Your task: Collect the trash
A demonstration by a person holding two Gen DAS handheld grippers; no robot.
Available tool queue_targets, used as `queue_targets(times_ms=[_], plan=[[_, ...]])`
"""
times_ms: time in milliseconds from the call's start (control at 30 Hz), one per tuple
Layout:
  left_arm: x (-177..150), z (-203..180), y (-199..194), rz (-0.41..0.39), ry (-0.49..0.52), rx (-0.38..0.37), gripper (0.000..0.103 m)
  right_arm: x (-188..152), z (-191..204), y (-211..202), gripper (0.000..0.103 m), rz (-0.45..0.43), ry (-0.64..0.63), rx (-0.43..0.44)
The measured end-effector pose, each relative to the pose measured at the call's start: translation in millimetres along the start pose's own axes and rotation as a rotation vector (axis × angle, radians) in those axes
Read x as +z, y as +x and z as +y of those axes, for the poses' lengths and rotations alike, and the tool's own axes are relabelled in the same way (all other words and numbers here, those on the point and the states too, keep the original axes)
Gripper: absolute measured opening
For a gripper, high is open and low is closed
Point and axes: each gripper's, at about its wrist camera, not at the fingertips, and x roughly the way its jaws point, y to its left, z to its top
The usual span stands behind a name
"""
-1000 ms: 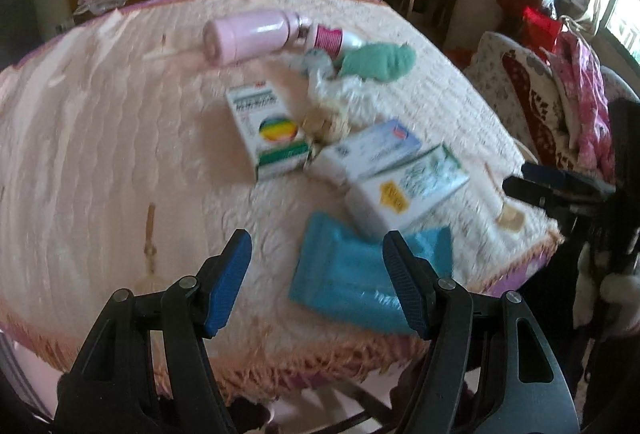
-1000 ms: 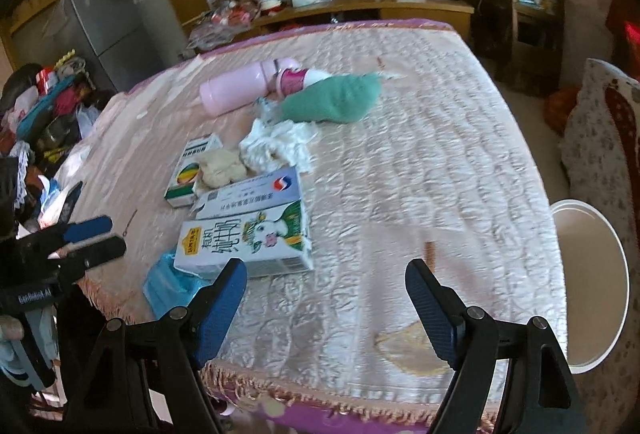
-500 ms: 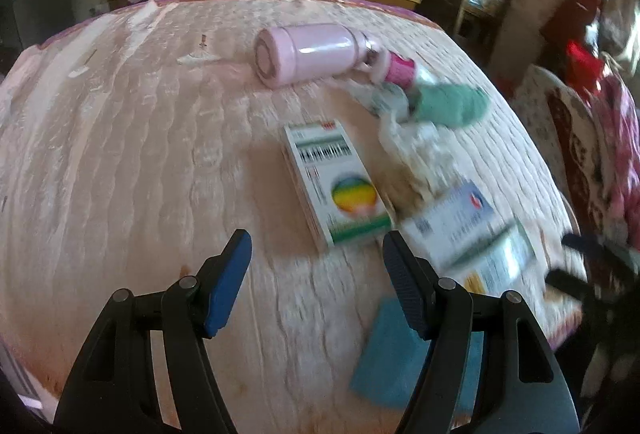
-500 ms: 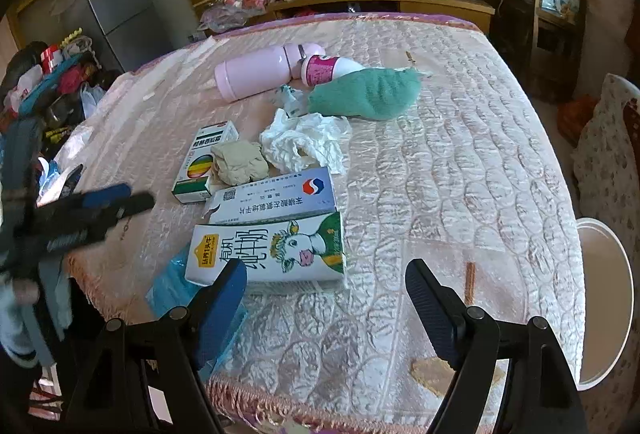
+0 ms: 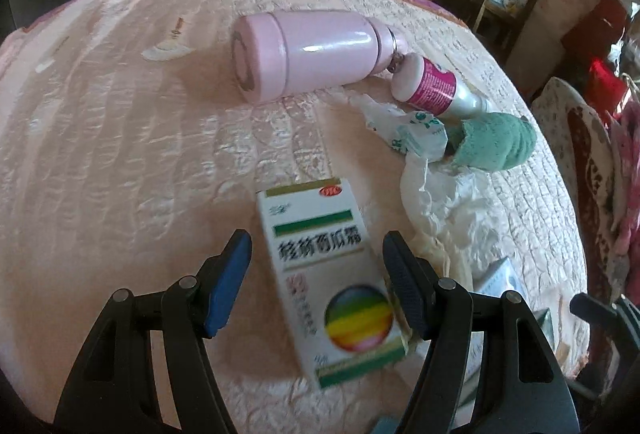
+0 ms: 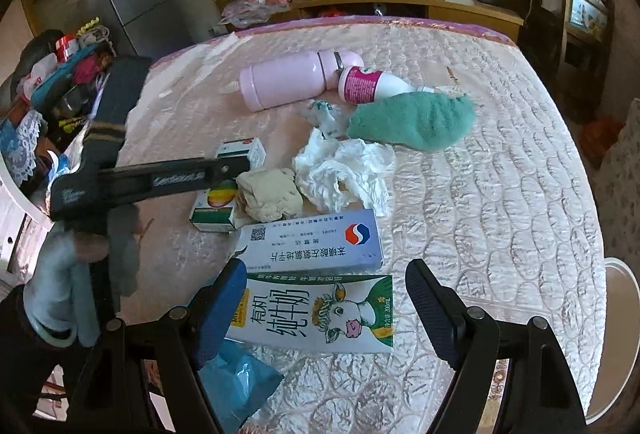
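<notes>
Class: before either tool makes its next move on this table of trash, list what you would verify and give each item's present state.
1. Left tool open: ok.
2. Rainbow-print box lies between its fingers: ok.
3. Box gripped: not ok, gaps show on both sides.
4. Right tool open above the milk carton: ok.
5. Carton free of neighbours: not ok, the white-blue box lies against it.
6. Bin for the trash: cannot tell; only a white rim shows at the table edge.
</notes>
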Motion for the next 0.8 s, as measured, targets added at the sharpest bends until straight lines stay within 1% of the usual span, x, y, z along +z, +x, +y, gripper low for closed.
queue_targets(times_ms=[67, 133, 333, 433, 500, 533, 567, 667, 733, 800], plan=[[2.1, 0.1, 7.2, 0.017, 0.001, 0.007, 0.066, 2.3, 0.1, 3.8, 0.080, 0.006, -0.001, 0.001], [1.3, 4.5, 8.5, 0.022, -0.008, 0.002, 0.061, 5.6, 1.0, 7.1, 0.080, 0.008, -0.005, 0.009], [-3.1, 35.3, -9.6, 0.007, -0.014, 0.016, 0.059, 24.6, 18.2, 24.4, 0.079, 0.008, -0.059, 0.044], [-8.6, 54.1, -24.2, -0.006, -0.036, 0.012, 0.059, 37.8, 33.9, 45.1, 0.071, 0.029, -0.093, 0.055], [-12.9, 62.5, -32.3, -0.012, -0.040, 0.013, 0.059, 44.9, 40.8, 59.1, 0.067, 0.047, -0.102, 0.054], [-14.6, 64.6, -34.5, -0.013, -0.042, 0.011, 0.059, 49.0, 45.5, 69.8, 0.060, 0.066, -0.110, 0.053], [-17.0, 66.2, -36.6, -0.013, -0.045, 0.006, 0.059, 51.1, 48.8, 78.4, 0.049, 0.083, -0.118, 0.050], [-23.1, 69.5, -43.1, -0.017, -0.049, -0.005, 0.059, 51.1, 54.0, 95.4, 0.028, 0.116, -0.131, 0.046], [-26.3, 69.0, -48.3, -0.024, -0.049, -0.015, 0.059, 49.2, 51.8, 90.3, 0.026, 0.088, -0.115, 0.058], [-27.0, 65.7, -53.2, -0.033, -0.045, -0.025, 0.059, 47.4, 47.7, 78.8, 0.025, 0.060, -0.095, 0.089]])
